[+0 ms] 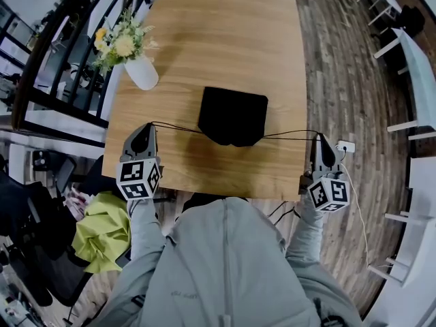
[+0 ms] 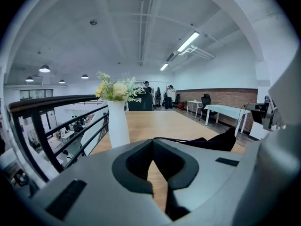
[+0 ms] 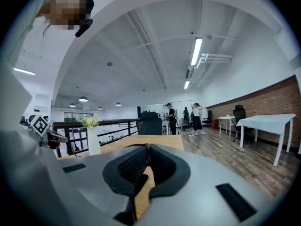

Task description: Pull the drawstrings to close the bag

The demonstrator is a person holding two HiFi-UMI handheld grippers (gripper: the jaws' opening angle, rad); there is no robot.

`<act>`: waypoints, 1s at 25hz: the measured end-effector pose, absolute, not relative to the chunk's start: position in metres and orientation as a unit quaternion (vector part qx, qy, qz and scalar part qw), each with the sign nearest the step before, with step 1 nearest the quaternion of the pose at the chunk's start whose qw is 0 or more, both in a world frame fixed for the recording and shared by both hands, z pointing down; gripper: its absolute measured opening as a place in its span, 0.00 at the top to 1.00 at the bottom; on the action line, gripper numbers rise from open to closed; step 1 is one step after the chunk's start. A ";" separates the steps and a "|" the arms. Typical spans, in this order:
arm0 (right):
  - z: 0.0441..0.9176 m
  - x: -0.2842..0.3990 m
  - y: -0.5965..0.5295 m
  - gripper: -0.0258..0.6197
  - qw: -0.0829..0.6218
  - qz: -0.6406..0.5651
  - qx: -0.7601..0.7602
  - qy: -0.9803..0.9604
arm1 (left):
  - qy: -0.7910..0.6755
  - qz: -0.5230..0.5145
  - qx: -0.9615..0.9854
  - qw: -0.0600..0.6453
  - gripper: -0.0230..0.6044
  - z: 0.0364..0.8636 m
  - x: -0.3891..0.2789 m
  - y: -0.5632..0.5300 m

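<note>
Now the left gripper (image 1: 150,127) is clamped on one drawstring (image 1: 176,126), the right gripper (image 1: 318,137) on the other, both cords taut from the black bag (image 1: 233,116) on the table (image 1: 225,33)

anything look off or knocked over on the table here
Nothing stands out. The vase stands upright near the left edge of the table, nothing spilled. The black bag lies flat mid-table; its near edge is puckered only because the left gripper and right gripper, both shut, hold the drawstrings taut to either side.
</note>
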State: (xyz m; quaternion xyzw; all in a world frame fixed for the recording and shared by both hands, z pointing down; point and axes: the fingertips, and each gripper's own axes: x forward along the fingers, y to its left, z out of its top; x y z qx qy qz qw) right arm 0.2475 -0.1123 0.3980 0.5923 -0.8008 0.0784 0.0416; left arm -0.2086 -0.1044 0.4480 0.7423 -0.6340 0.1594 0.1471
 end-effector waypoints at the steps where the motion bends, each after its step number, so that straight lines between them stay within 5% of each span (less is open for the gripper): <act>1: 0.396 0.242 -0.112 0.92 0.042 0.077 0.583 -0.808 | -0.632 0.157 0.744 0.149 0.92 0.447 -0.207 -0.104; 13: 0.427 0.171 -0.100 0.92 0.095 0.108 0.491 -0.859 | -0.554 0.168 0.797 0.171 0.92 0.459 -0.141 -0.102; 25: 0.525 0.121 -0.082 0.92 0.173 0.201 0.442 -0.857 | -0.509 0.187 0.795 0.271 0.92 0.534 -0.101 -0.081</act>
